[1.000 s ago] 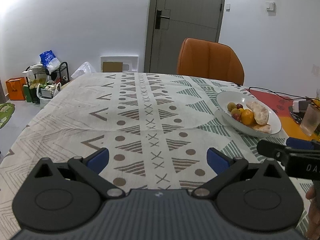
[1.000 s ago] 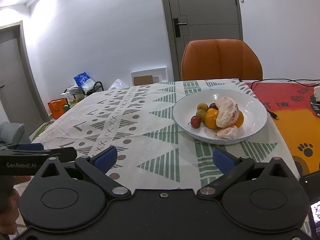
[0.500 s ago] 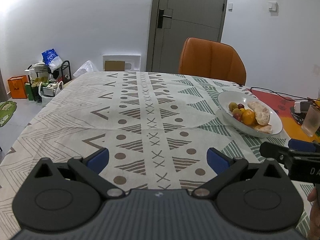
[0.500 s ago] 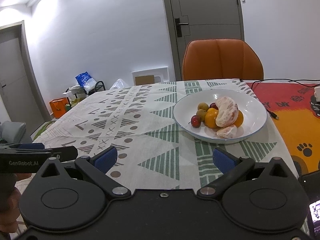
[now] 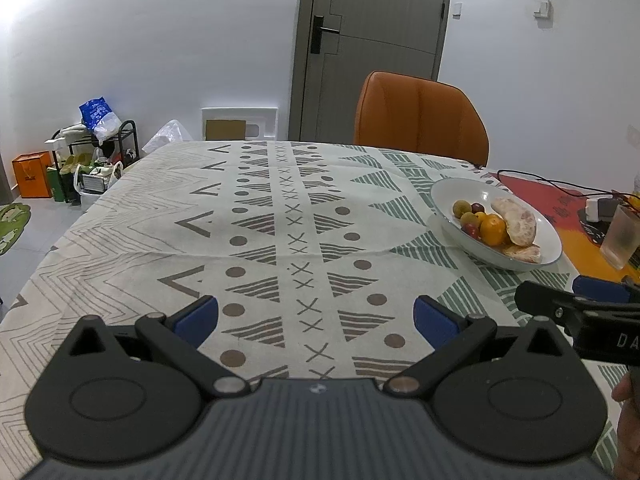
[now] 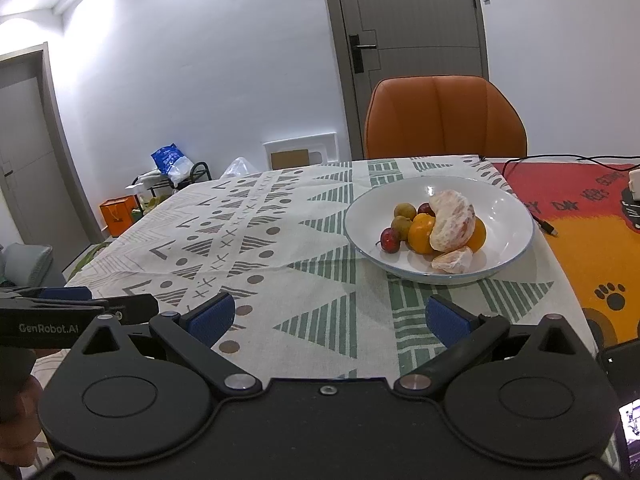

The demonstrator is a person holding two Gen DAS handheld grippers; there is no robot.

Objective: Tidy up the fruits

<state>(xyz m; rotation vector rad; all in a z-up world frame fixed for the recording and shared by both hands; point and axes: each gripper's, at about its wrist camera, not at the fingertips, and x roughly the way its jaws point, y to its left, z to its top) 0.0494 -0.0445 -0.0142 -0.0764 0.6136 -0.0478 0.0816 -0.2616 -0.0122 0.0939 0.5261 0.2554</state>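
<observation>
Fruits (image 6: 436, 228) piled in white bowl (image 6: 508, 208) on worktop (image 6: 280, 240), ahead and slightly right of my right gripper (image 6: 327, 320); far right of left gripper (image 5: 316, 318). Both sets of fingers wide, empty. Right is nearer.

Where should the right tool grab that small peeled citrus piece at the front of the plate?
Grip the small peeled piece across its short sides, coming down from above on the plate's near side. It lies flat and alone by the rim, just in front of the piled fruit, so a side approach would likely hit the rim.
</observation>
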